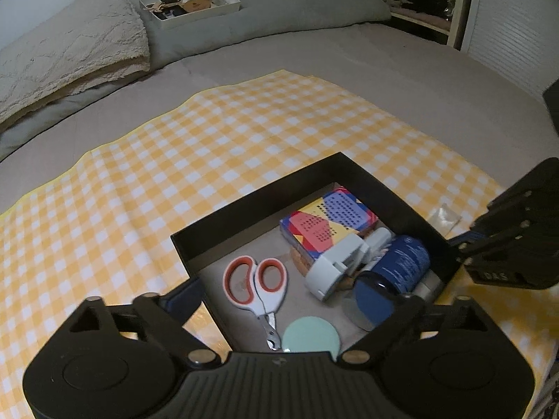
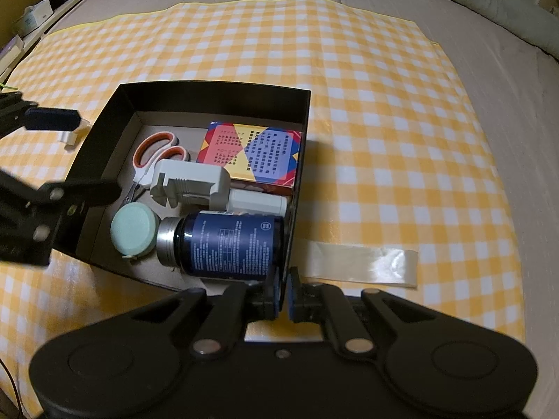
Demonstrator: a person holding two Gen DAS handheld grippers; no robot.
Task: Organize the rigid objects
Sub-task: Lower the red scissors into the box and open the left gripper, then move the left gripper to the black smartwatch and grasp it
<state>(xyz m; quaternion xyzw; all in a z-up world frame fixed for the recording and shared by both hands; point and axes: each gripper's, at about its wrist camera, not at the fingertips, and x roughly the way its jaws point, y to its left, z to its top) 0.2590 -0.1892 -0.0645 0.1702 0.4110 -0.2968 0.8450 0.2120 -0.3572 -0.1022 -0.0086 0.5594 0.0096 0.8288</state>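
Left tool [image 1: 293, 300] is spread wide and empty over the black box [image 2: 195, 87] at lower centre; nothing is gripped. Right tool [image 2: 283, 295] is clamped on the box's near wall, likely steadying it. Scissors [image 1: 256, 284], blue bottle [image 2: 230, 242], mint disc [image 2: 132, 232] are kept inside.

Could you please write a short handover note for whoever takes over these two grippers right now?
Left gripper: open, empty, jaws wide apart above the near end of the black box.
Right gripper: shut on the box's wall at the corner beside the blue bottle, apparently steadying it.
In the box: orange-handled scissors, mint round case, grey clip-like device, white tube, patterned card box, and the blue bottle on its side.
Outside, on the checked cloth: a strip of clear tape.
Left: probably only releasing the box; the cloth shows no other loose items.
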